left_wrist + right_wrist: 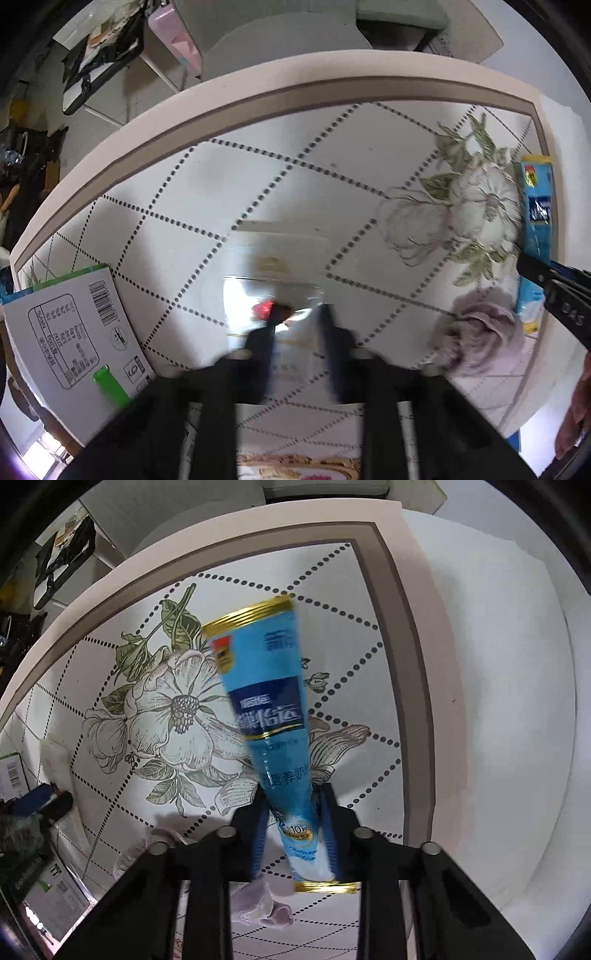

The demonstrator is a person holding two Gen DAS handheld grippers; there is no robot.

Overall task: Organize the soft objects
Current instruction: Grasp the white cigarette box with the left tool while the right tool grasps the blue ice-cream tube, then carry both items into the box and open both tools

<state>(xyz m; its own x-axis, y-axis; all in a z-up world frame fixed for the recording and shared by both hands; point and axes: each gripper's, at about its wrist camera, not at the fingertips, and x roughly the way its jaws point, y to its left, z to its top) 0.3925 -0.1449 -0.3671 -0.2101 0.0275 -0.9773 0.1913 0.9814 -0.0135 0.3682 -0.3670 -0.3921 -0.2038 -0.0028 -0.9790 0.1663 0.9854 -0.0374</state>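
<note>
Grip check before lifting two soft packs

Pouches are pinched in both grippers, so the step in hand looks like securing them for a lift. To do it well, I would raise each straight up and slowly, since thin film can slide out of narrow pads, and keep the two hands apart so the packs do not tangle.

The right gripper (295,812) has its jaws closed on the blue pouch (266,686) near its lower, white end (the gold-trimmed top points toward the far edge of the table (417,635)). It is glossy blue with a dark label band, lying near the table's right edge over the printed flower.

The left gripper (297,325) is closed on a clear, shiny packet (273,291) with a red spot, near the middle of the near edge; motion blur hides just how the pads sit.

A crumpled mauve cloth (480,339) lies between the two, and a cardboard box (74,332) sits at the left edge.
</note>
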